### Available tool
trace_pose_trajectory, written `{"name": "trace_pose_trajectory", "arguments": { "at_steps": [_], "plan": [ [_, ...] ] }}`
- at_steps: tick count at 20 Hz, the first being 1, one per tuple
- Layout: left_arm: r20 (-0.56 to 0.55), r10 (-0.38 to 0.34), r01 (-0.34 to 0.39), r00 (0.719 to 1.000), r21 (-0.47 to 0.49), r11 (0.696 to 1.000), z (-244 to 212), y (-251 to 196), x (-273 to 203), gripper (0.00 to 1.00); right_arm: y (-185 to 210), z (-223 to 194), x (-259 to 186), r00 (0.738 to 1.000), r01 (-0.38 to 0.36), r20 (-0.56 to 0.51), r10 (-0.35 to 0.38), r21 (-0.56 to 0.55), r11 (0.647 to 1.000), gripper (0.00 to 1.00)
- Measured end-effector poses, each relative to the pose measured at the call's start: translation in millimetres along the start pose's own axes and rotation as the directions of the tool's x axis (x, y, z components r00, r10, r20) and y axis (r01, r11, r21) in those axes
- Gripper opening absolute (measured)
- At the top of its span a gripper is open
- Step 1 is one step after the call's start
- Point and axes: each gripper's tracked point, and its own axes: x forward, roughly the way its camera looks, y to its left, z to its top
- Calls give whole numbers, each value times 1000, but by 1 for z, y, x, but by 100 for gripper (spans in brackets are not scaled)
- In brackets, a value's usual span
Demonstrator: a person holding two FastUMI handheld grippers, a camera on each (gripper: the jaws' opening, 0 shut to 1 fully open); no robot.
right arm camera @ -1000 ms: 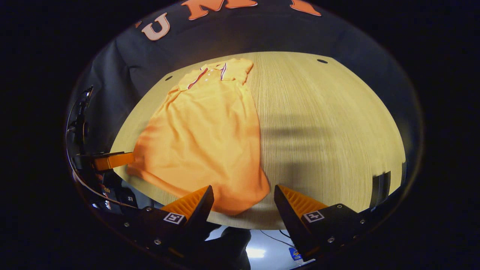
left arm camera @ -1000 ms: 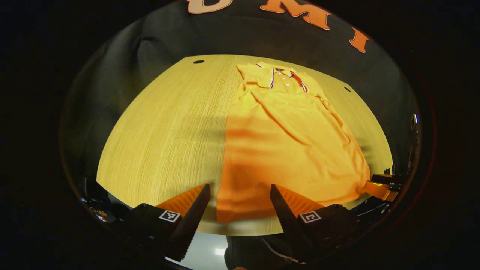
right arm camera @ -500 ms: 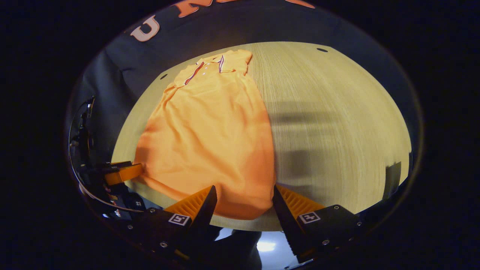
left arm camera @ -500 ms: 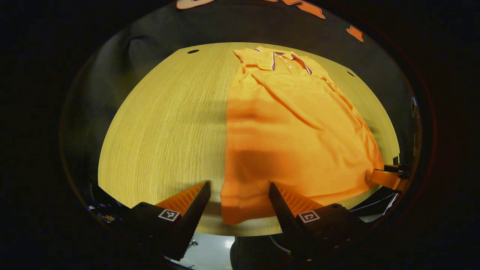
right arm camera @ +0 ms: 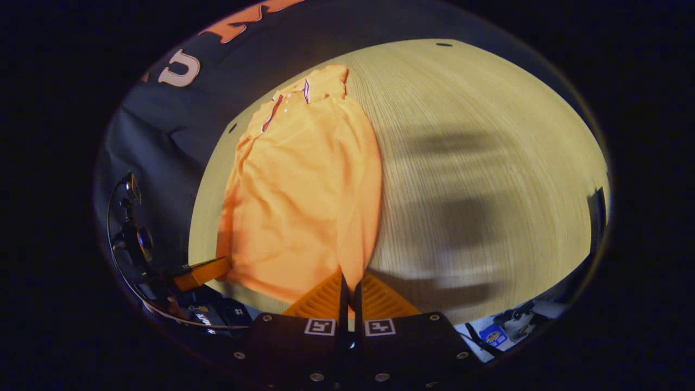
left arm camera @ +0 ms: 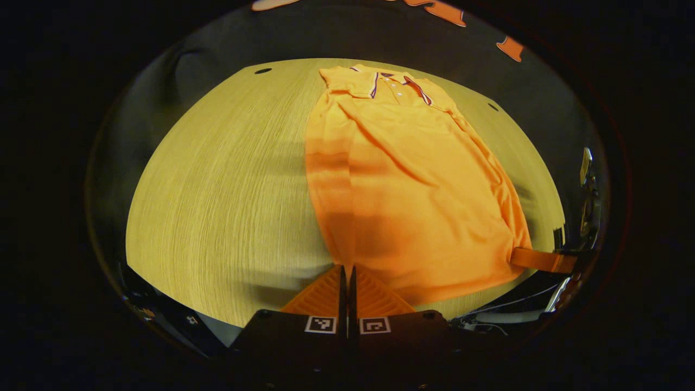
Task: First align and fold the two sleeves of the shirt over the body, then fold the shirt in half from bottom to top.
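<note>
Two grippers pinch the near hem of the orange shirt (left arm camera: 412, 179), one at each bottom corner. In the left gripper view, the left gripper (left arm camera: 347, 274) sits at bottom centre, fingers pressed together on the hem's left corner, with the shirt running up and right toward its collar at the top of the frame. The right gripper (right arm camera: 350, 282) likewise clamps the hem's right corner at bottom centre of the right gripper view, the shirt stretching up and left. Most of the shirt lies flat on the wooden table (left arm camera: 217, 179), sleeves folded in.
</note>
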Motion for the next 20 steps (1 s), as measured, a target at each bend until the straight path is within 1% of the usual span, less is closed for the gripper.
{"name": "trace_pose_trajectory", "arguments": {
  "at_steps": [1, 2, 3, 5, 7, 8, 9, 11, 16, 20],
  "plan": [
    [-12, -8, 8, 1000, -18, 1000, -4, 4, 0, 1, 8, 2, -17, 1000, -29, -9, 29, 1, 1000, 7],
    [3, -9, 9, 1000, -30, 1000, 2, 6, -4, 1, 6, 0, -5, 1000, -29, 2, 29, -9, 1000, 6],
    [10, -16, 16, 1000, -35, 999, 5, 6, -7, 1, 10, 7, -26, 999, -49, 3, 50, -15, 999, 4],
    [40, -28, 31, 999, -58, 998, 20, 6, -18, 1, 22, 17, -32, 996, -89, 23, 89, -16, 996, 4],
    [60, -50, 55, 997, -79, 995, 30, 6, -31, 1, 23, 32, -39, 993, -109, 48, 109, -2, 994, 4],
    [76, -46, 52, 996, -82, 995, 38, 8, -34, 1, 26, 40, -42, 991, -124, 60, 123, 17, 992, 4],
    [85, -54, 62, 995, -84, 995, 44, 7, -38, 1, 30, 43, -46, 987, -154, 61, 152, 35, 987, 4],
    [107, -64, 73, 992, -86, 994, 53, 3, -46, 1, 34, 55, -52, 981, -183, 80, 179, 56, 981, 4],
    [157, -76, 82, 985, -32, 996, 74, -11, -59, 1, 43, 76, -67, 969, -220, 115, 219, 0, 975, 4],
    [213, -82, 82, 974, 9, 997, 110, -18, -75, 1, 56, 114, -84, 953, -261, 158, 259, -6, 965, 4]
  ]
}}
